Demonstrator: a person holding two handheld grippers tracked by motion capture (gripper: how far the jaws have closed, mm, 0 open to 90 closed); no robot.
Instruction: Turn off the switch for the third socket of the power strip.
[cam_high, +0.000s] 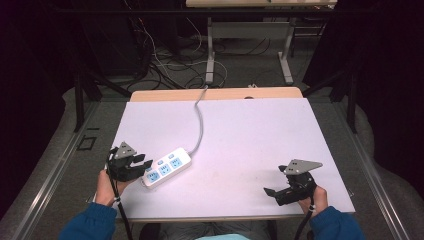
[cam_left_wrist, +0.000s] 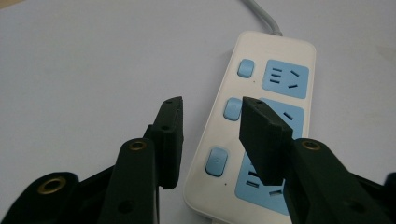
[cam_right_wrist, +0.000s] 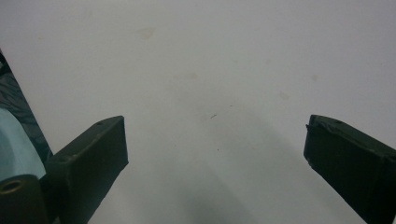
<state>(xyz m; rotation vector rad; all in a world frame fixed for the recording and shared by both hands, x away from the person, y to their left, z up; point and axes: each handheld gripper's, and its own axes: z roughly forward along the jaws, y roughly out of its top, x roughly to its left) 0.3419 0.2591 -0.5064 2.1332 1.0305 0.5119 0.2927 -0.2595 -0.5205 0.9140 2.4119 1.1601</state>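
Left gripper view has the left gripper (cam_left_wrist: 210, 135), jaws apart, over the power strip (cam_left_wrist: 261, 116), which might skid if nudged (right gripper (cam_right_wrist: 215, 149) gapes idle).

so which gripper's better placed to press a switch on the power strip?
Left. The left gripper hangs open right at the power strip, one jaw over its blue buttons. The right gripper is open over bare table, far across from it.
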